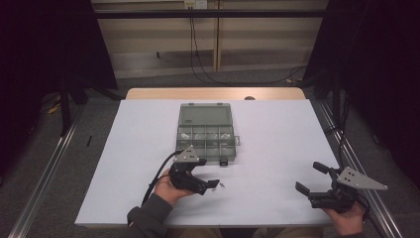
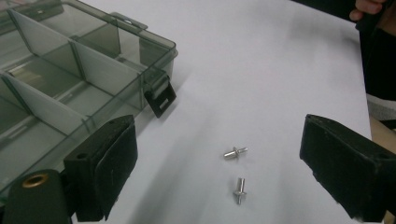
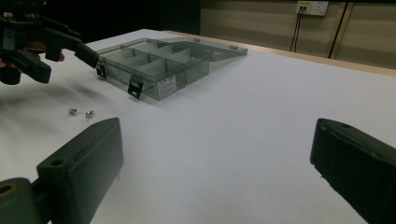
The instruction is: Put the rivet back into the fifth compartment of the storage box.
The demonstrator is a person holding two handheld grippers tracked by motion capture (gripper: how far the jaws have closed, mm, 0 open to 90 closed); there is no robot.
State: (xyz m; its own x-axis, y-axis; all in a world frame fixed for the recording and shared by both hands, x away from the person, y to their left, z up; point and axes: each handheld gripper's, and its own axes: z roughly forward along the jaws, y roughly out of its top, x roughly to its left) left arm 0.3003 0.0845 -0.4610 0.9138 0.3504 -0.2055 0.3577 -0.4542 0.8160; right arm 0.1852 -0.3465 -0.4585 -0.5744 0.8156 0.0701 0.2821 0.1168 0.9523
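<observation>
Left tongs (image 2: 219,172) spread wide over two small screws (image 2: 236,152), ready to pinch one for box (image 2: 70,70) beside. Right tongs (image 3: 215,172) spread, waiting, holding nothing.

Two rivets (image 2: 236,170) lie on the counter (image 1: 277,148) just before the open compartment box (image 1: 206,133), toward its right corner.

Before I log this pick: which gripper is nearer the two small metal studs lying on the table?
Left. The left gripper hovers right beside the studs, jaws open. The right gripper sits far off near the table's right edge.
</observation>
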